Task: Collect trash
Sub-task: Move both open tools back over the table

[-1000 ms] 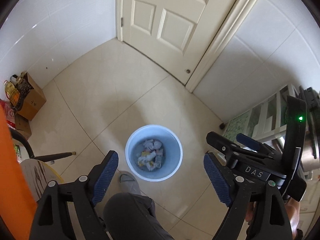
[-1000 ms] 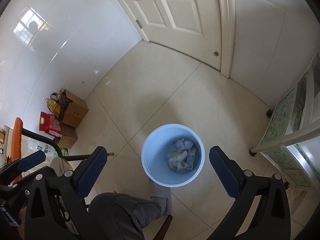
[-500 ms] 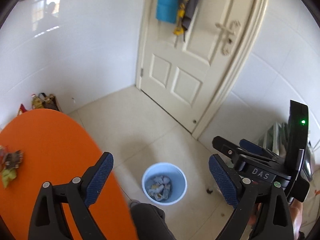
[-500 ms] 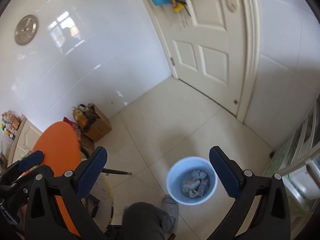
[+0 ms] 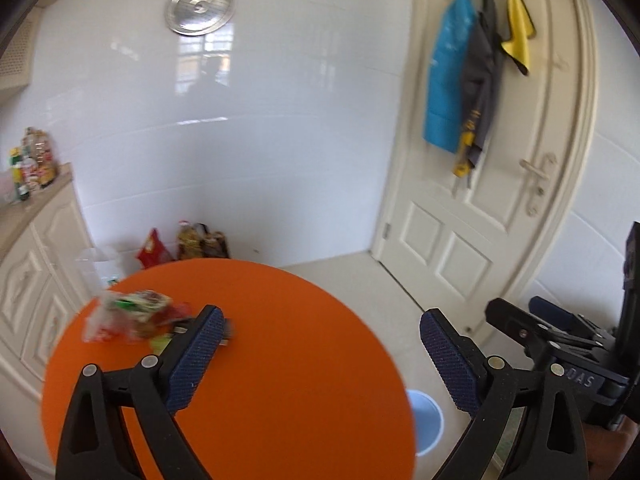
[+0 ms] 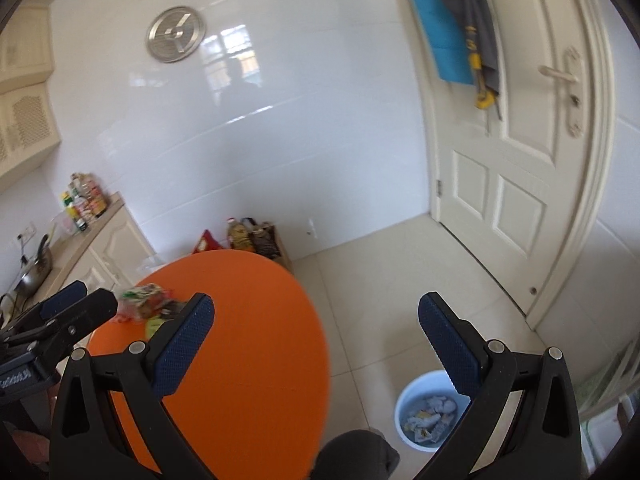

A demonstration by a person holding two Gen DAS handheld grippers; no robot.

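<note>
A pile of crumpled snack wrappers (image 5: 132,314) lies on the far left of the round orange table (image 5: 280,360); it also shows in the right wrist view (image 6: 146,302) on the table (image 6: 248,340). The pale blue bin (image 6: 424,412), holding crumpled paper trash, stands on the floor right of the table; only its rim (image 5: 430,420) shows in the left wrist view. My left gripper (image 5: 320,360) is open and empty above the table. My right gripper (image 6: 316,348) is open and empty, over the table's right edge.
A white door (image 5: 500,200) with hanging cloths is at the right. Boxes and bags (image 6: 248,240) sit on the floor by the white wall. A cream cabinet (image 5: 28,264) with bottles stands at the left. My knee (image 6: 356,456) shows at the bottom.
Both grippers have tilted up from looking down into the bin to looking across the orange table. The wrappers have come into view. Both stay open.
</note>
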